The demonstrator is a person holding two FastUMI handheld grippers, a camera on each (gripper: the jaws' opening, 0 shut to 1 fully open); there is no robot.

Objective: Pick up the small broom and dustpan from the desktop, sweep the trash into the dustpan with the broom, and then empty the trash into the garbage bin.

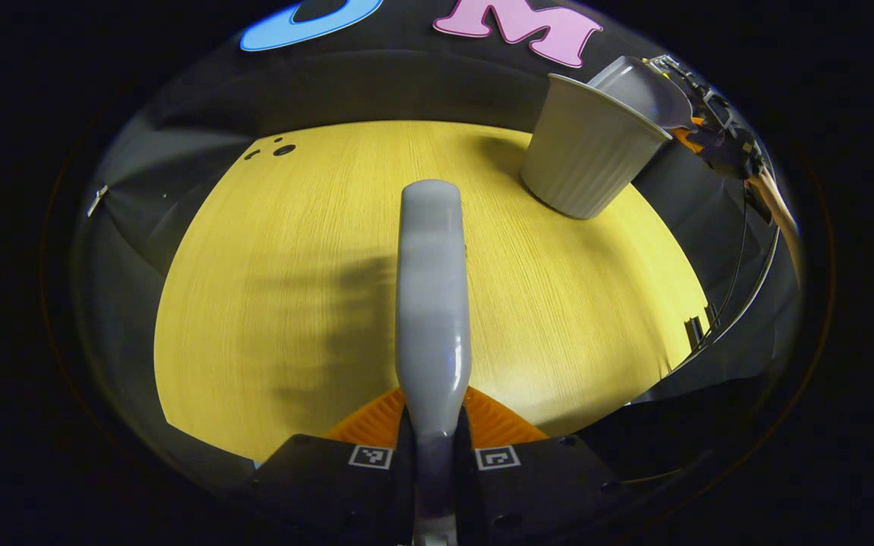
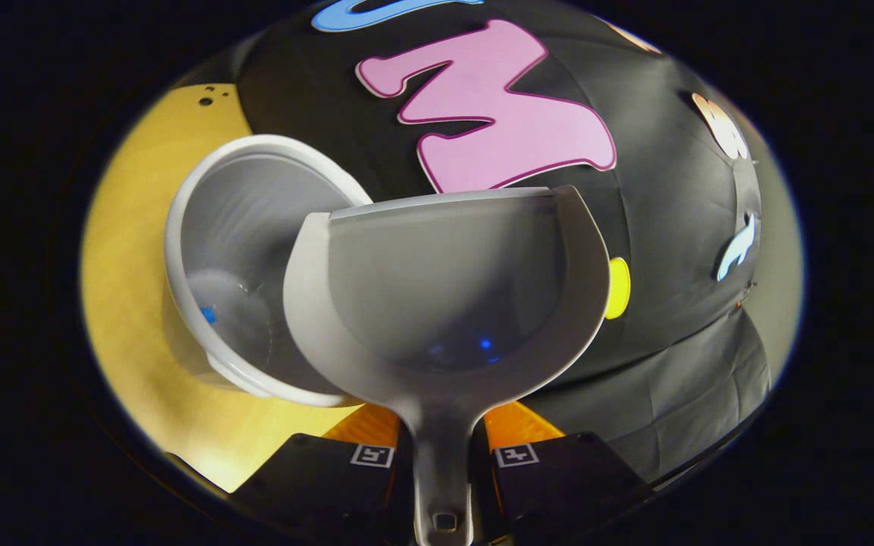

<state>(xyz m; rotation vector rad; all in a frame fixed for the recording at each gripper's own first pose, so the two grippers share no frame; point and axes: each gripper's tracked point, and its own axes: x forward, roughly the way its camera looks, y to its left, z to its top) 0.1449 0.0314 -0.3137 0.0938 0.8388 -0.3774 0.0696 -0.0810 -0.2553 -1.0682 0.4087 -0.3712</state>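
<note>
My left gripper [image 1: 433,434] is shut on the small grey broom [image 1: 434,288], which points forward above the yellow desktop [image 1: 270,303]; no bristles show. At the far right stands the ribbed grey garbage bin [image 1: 587,150], with the dustpan [image 1: 643,91] tipped over its rim and the right gripper [image 1: 718,133] behind it. In the right gripper view my right gripper [image 2: 443,449] is shut on the handle of the grey dustpan [image 2: 444,296], whose scoop hangs beside and partly over the bin [image 2: 236,250]. A small blue scrap [image 2: 208,313] lies in the bin's bottom.
Small dark spots [image 1: 278,149] mark the desktop's far left corner. A cable [image 1: 748,288] runs down past the desk's right edge, and a small clip [image 1: 695,330] sits on that edge. The booth's black cloth wall [image 2: 672,189] rises just behind the bin.
</note>
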